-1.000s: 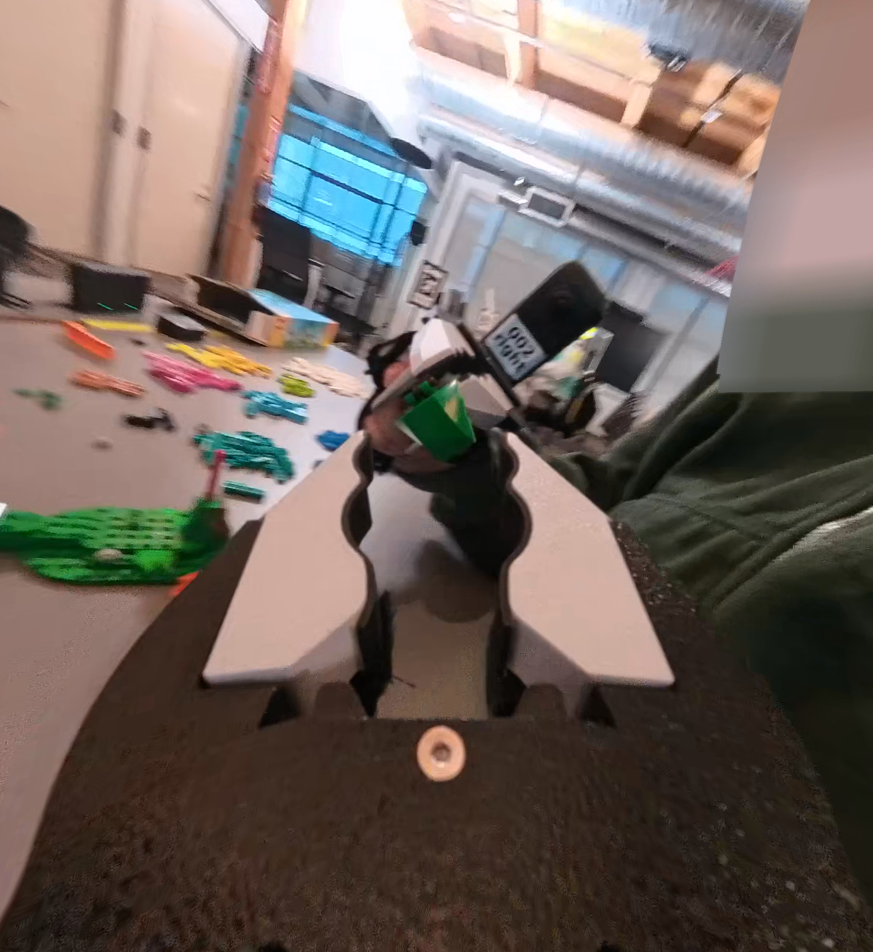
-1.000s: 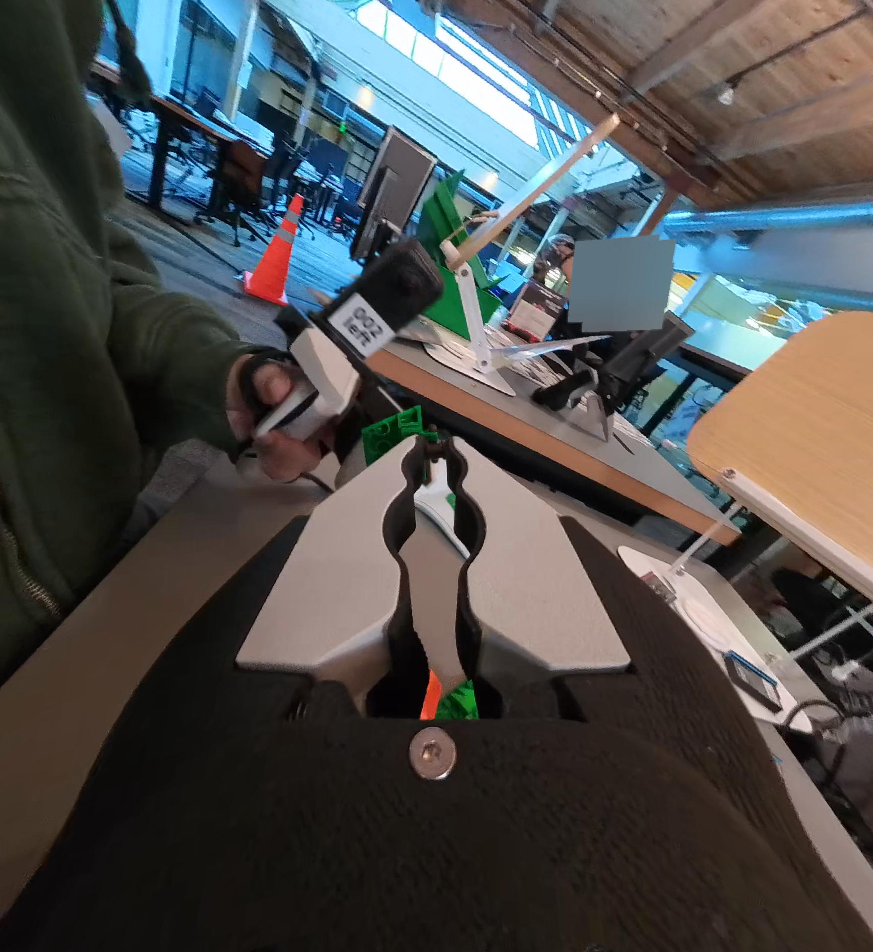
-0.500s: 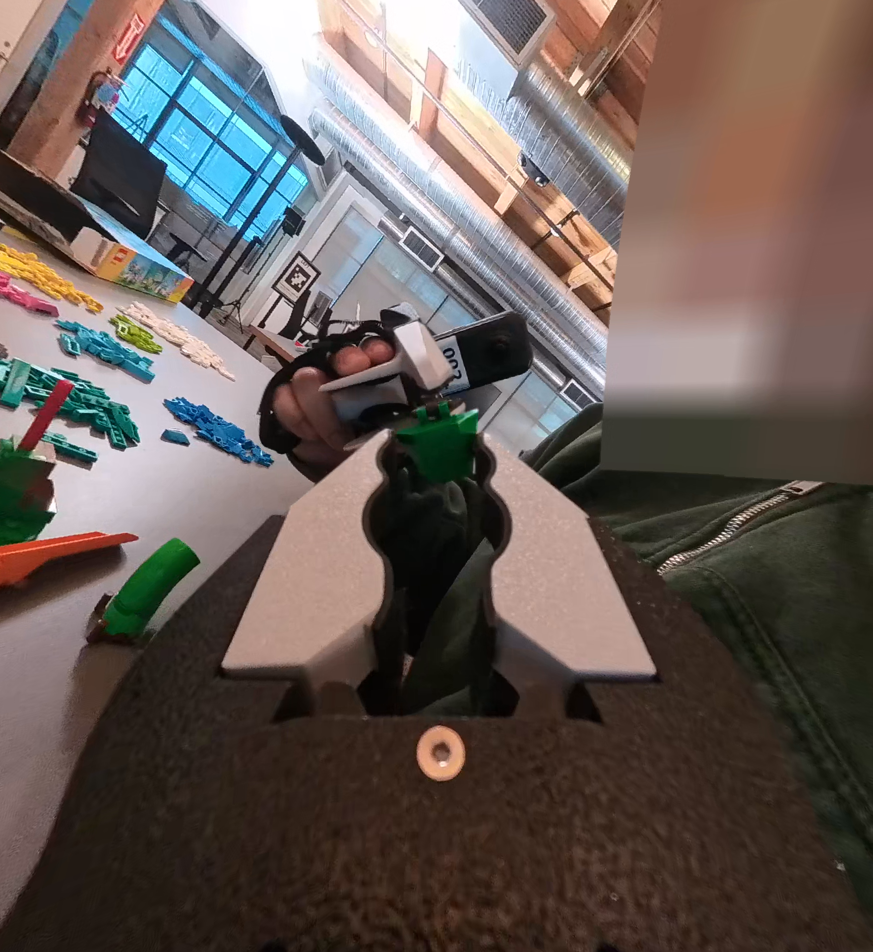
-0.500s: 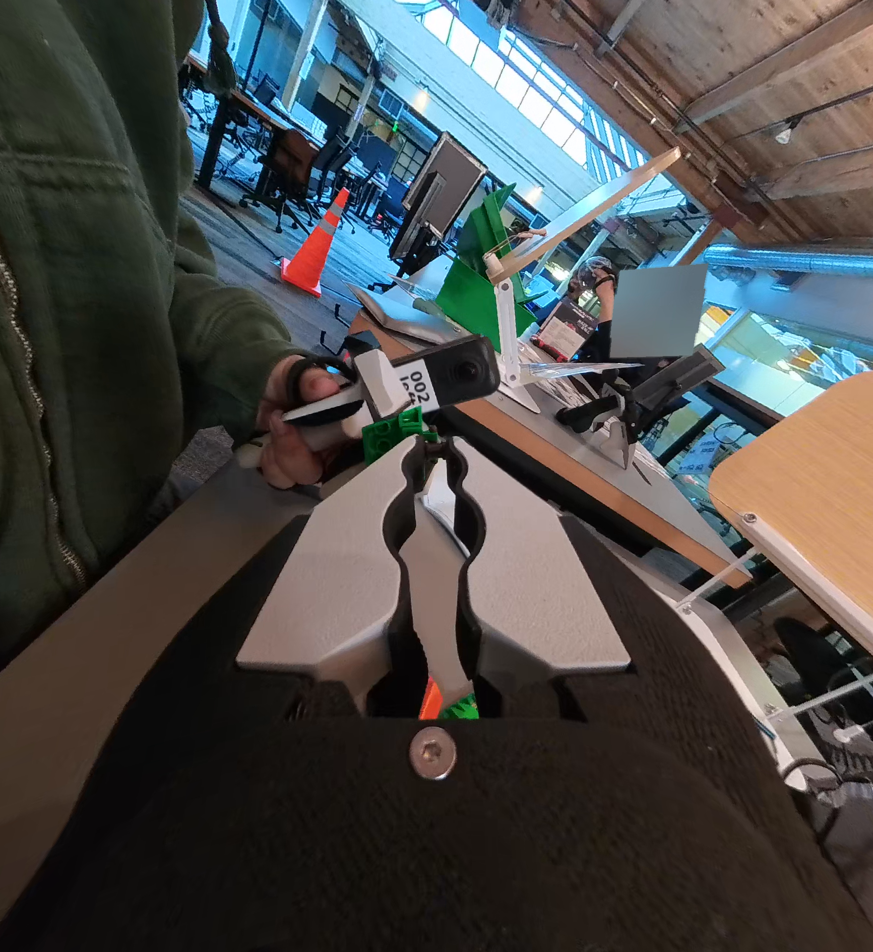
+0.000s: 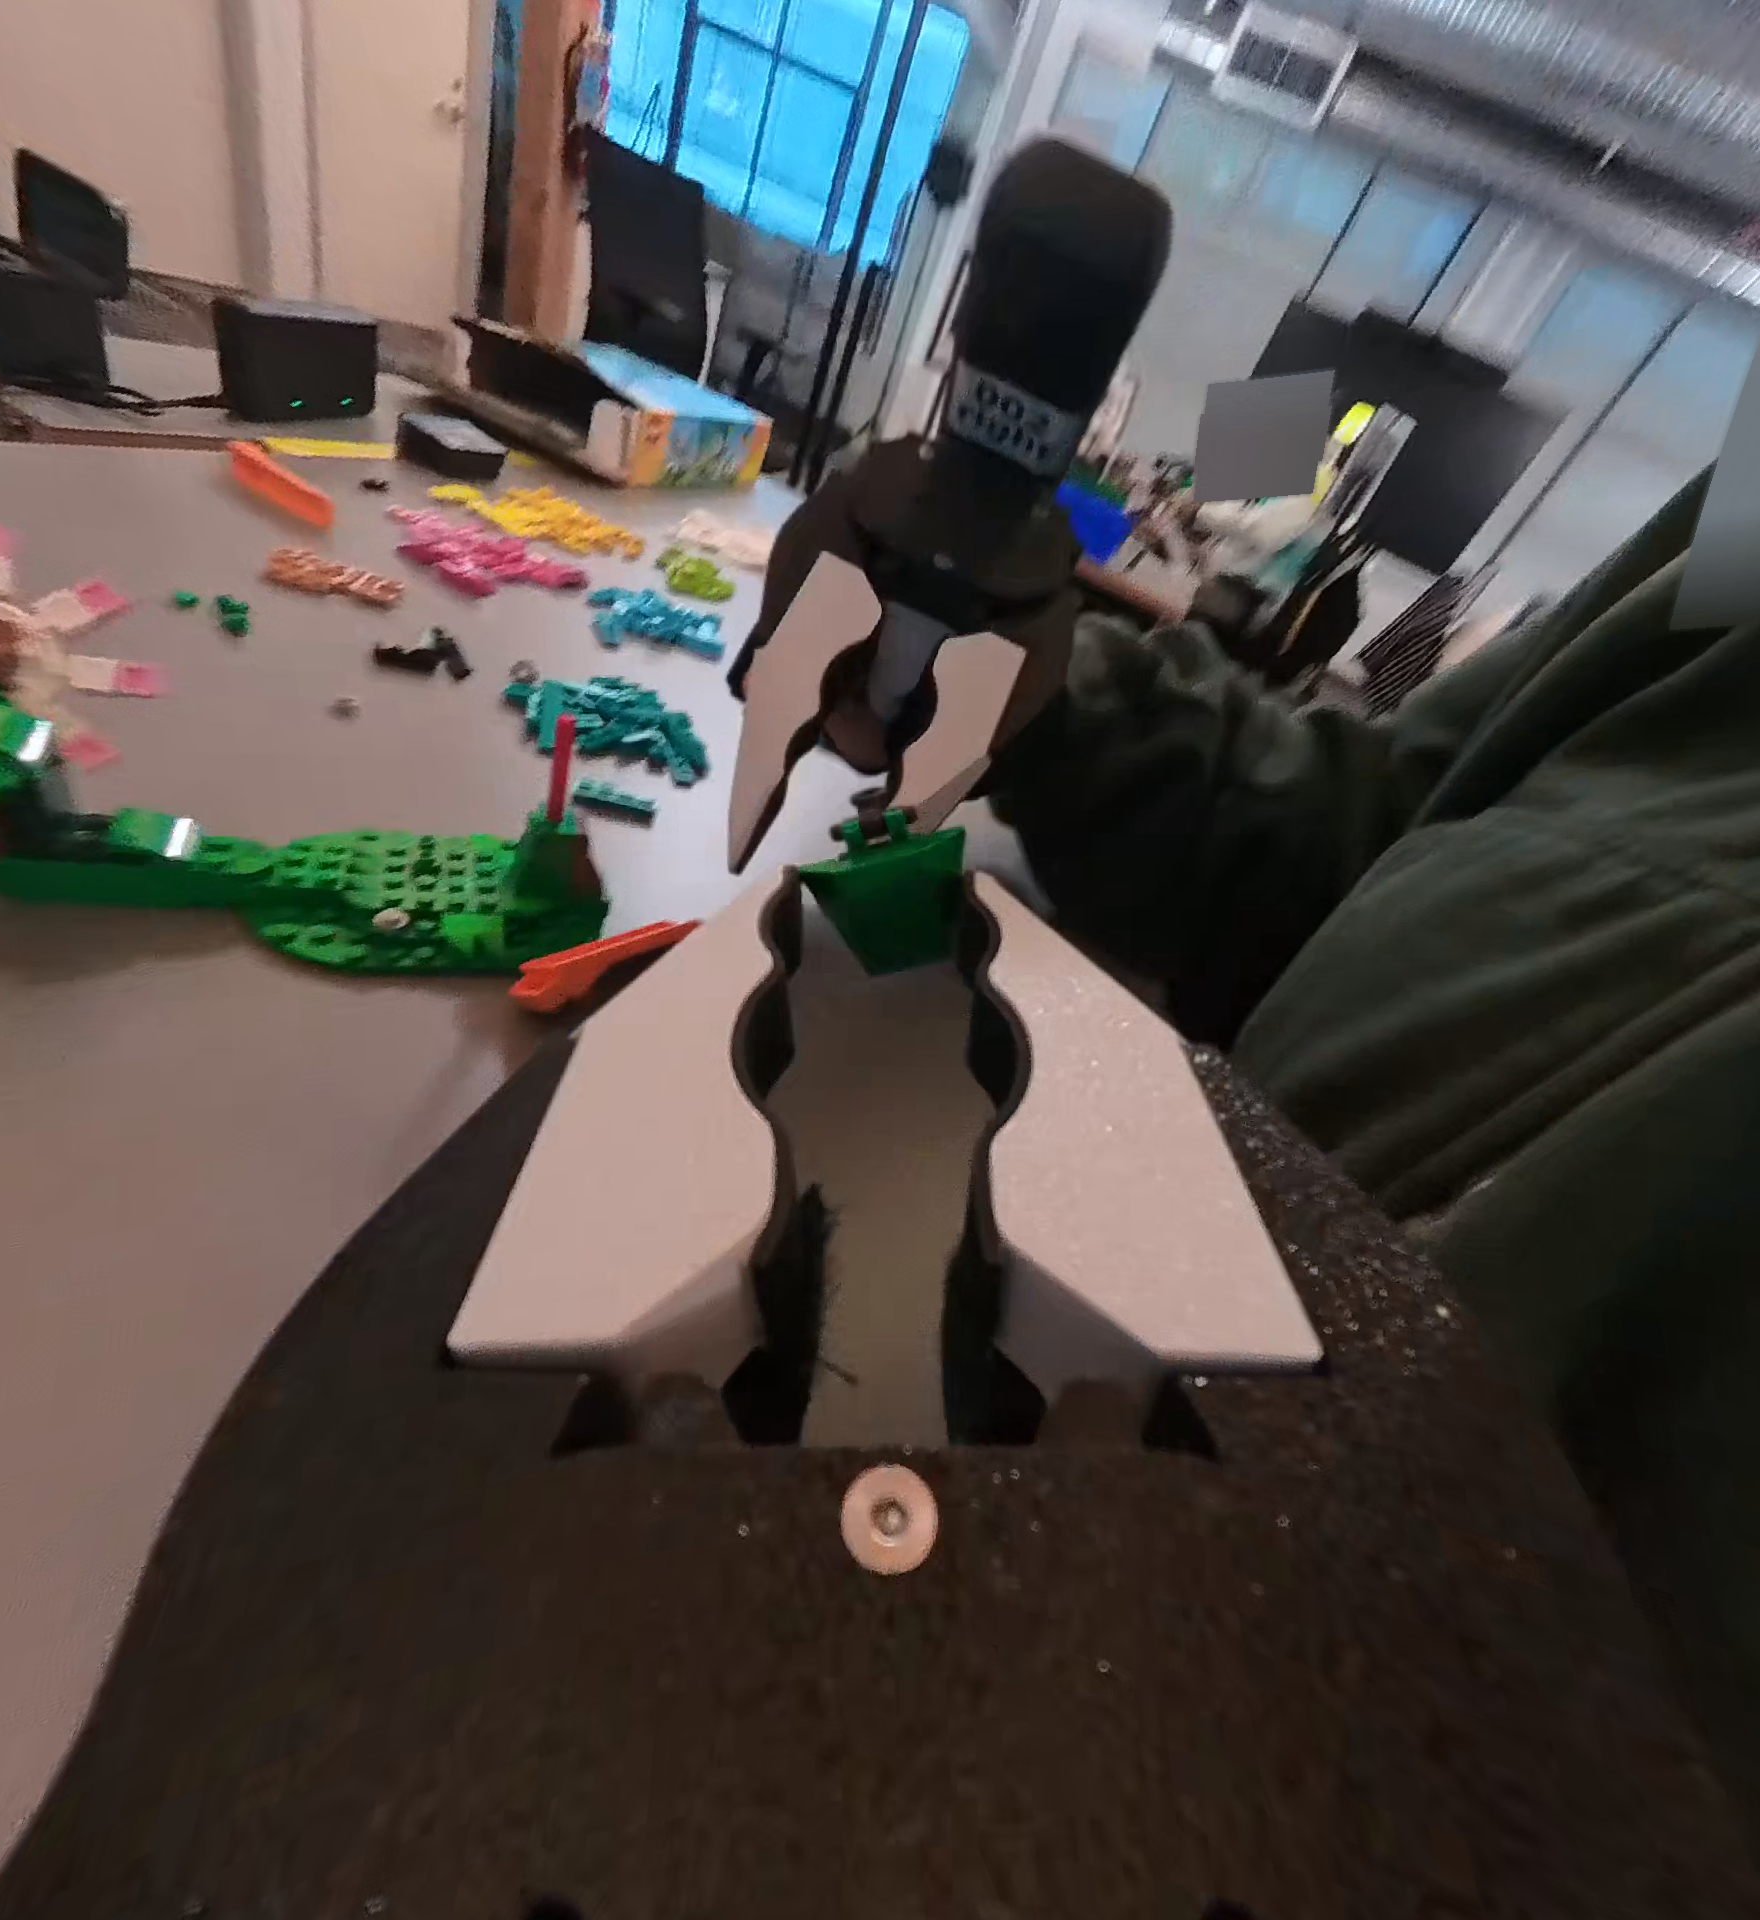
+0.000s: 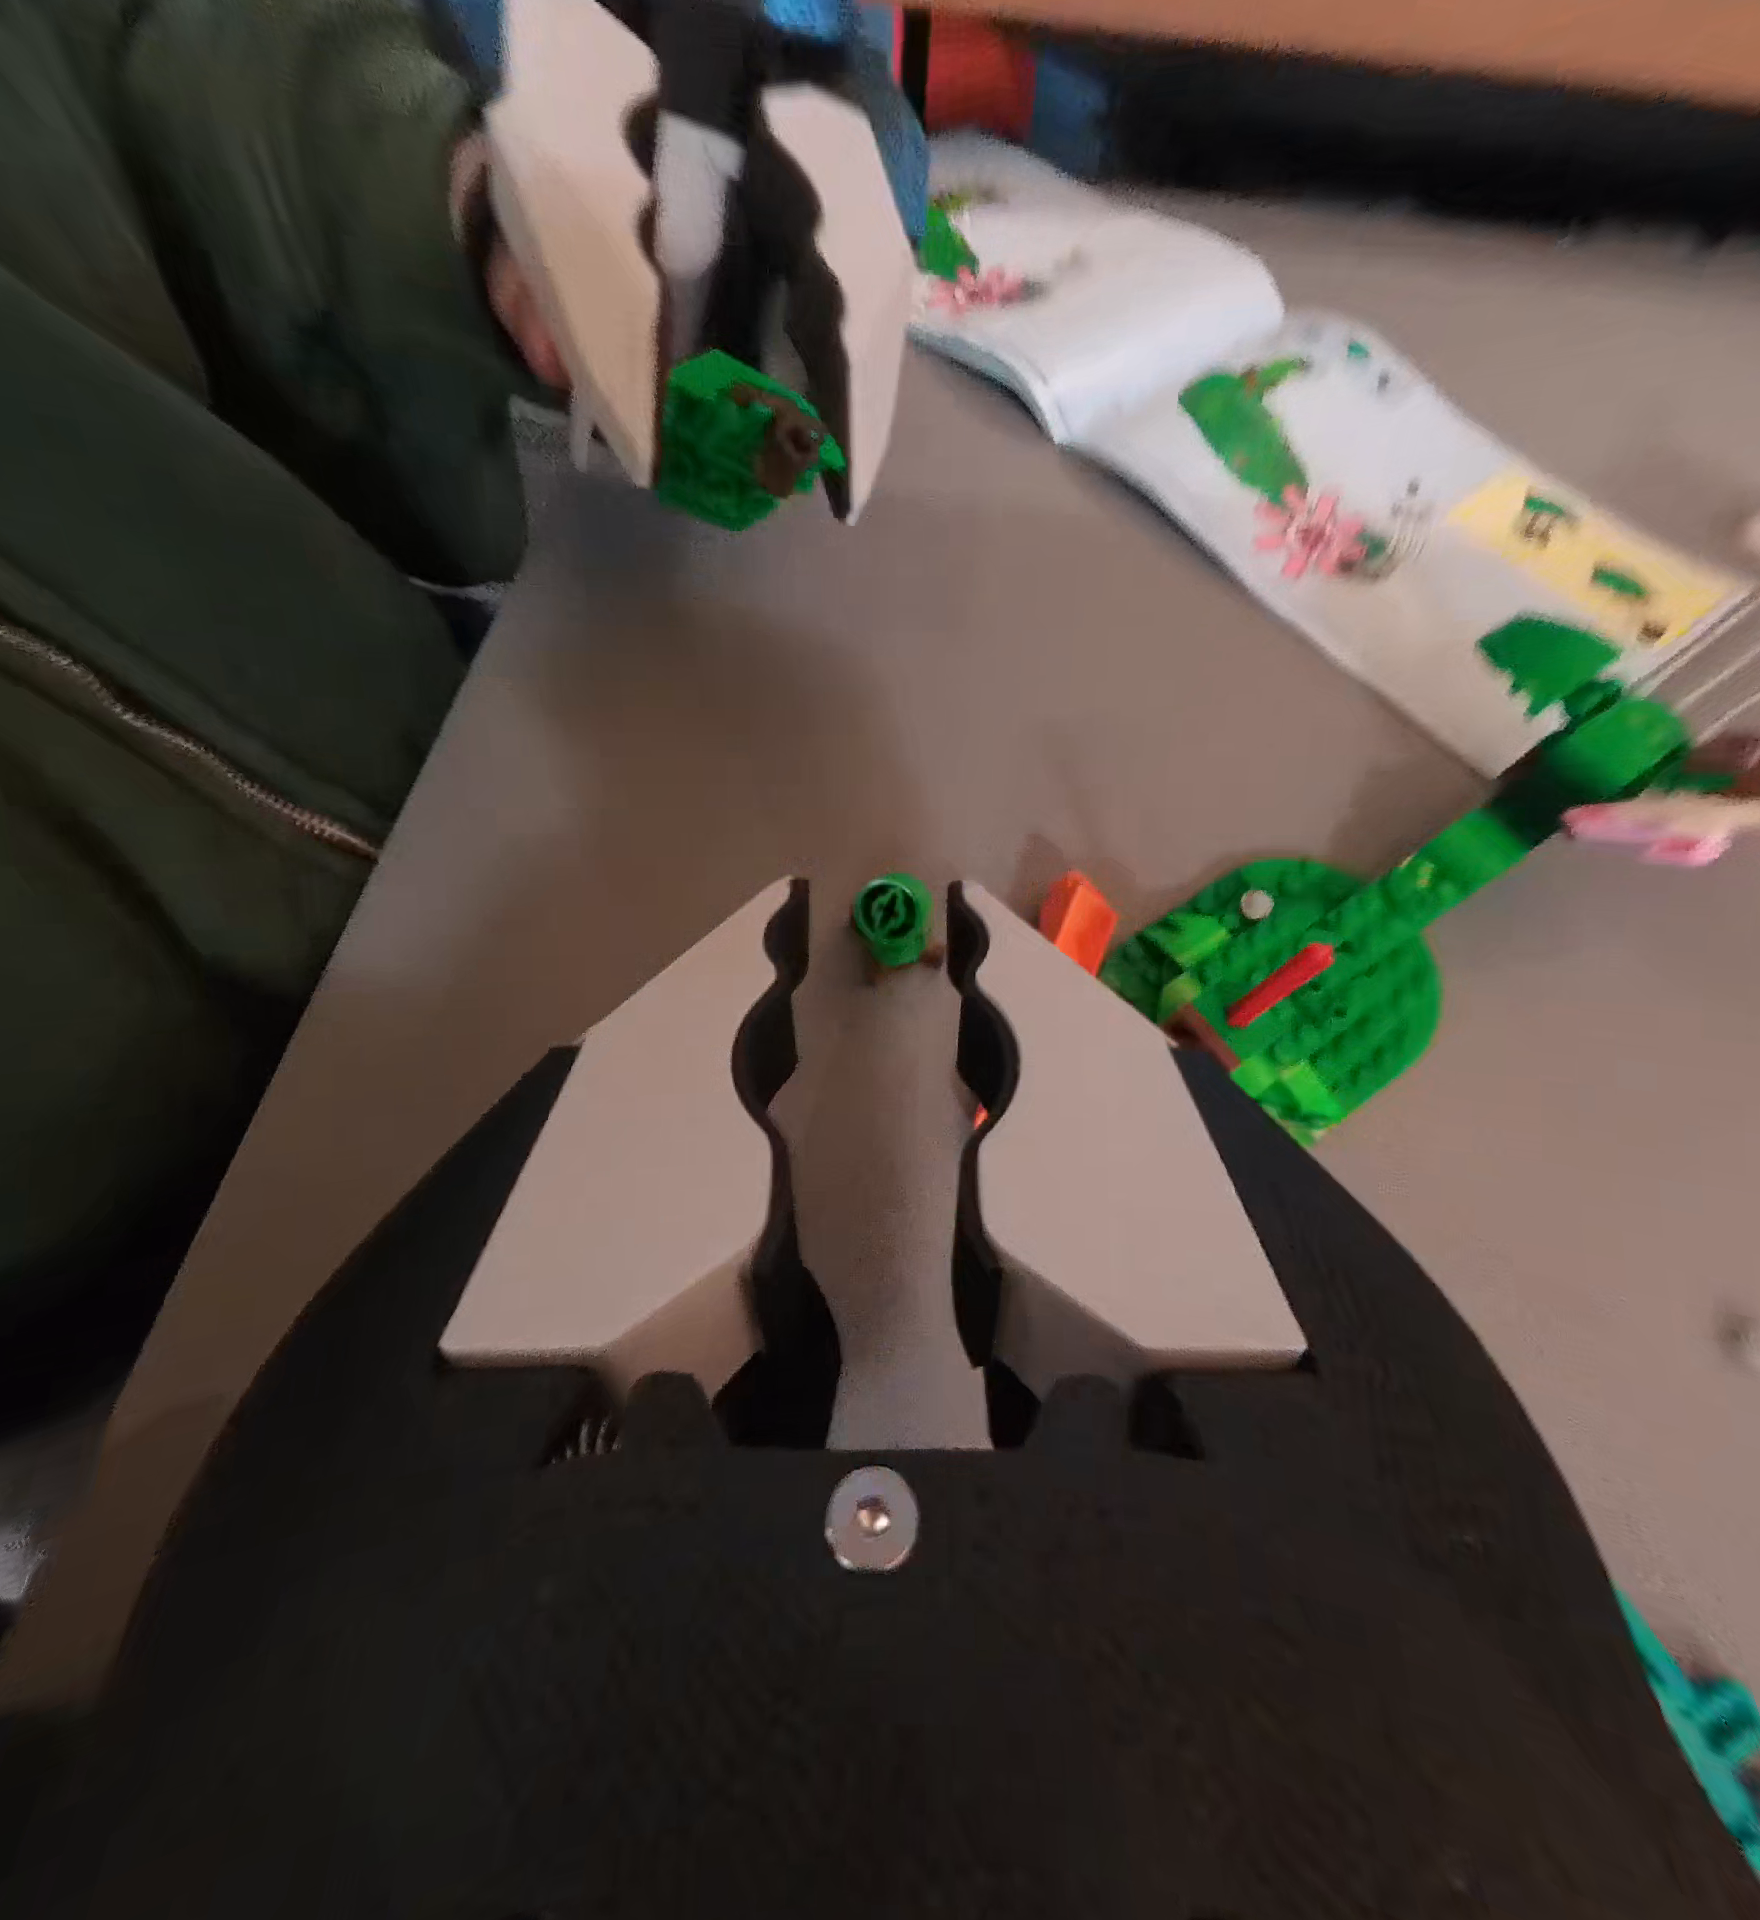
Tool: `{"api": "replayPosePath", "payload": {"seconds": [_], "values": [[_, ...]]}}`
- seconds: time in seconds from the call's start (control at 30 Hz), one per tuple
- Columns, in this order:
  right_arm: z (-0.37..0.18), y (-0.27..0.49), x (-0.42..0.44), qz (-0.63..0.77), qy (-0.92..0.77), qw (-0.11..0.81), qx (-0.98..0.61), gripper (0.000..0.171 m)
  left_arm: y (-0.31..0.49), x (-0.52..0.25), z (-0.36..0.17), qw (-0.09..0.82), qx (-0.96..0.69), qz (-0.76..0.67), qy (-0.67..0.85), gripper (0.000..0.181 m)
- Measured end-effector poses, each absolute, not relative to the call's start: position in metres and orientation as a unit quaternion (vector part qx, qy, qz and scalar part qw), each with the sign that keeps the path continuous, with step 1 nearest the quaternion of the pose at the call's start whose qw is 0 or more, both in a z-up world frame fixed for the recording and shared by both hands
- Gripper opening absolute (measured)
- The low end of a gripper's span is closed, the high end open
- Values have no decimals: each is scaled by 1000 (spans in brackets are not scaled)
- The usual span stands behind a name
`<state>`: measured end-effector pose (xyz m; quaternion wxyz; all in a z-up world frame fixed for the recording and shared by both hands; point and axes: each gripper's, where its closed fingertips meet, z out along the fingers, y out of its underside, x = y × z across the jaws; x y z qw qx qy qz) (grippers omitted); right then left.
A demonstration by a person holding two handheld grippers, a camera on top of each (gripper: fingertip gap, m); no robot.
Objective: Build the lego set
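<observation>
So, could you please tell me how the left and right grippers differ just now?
The left gripper is shut on a green wedge; the right gripper is open and empty. The left holds its wedge clear of the table; the right's jaws frame a round green piece lying on it. Both have grey jaws on black bodies.

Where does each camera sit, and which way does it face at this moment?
Left wrist view: on the left gripper, facing across the grey table toward sorted brick piles; its fingers hold a green piece.
Right wrist view: on the open right gripper, looking down at a round green piece and an open booklet.
Shared: the other gripper, the green base build, the person's green jacket.
</observation>
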<state>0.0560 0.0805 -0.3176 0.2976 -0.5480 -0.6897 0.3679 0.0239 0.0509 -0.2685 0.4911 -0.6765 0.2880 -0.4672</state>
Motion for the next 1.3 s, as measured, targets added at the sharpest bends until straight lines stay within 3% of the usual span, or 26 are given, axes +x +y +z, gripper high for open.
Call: {"api": "replayPosePath", "payload": {"seconds": [0.47, 0.7, 0.93, 1.3], "values": [[-346, 83, 41, 357, -673, 289, -580, 15, 54, 31, -302, 486, -717, -354, 354, 28], [-312, 93, 30, 385, -614, 351, -593, 13, 65, 23, -300, 527, -718, -292, 349, 27], [-286, 91, 20, 448, -543, 351, -617, 13, 73, 13, -284, 589, -695, -252, 327, 27], [-267, 89, 16, 477, -498, 365, -625, 13, 74, 10, -280, 601, -688, -245, 325, 27]]}}
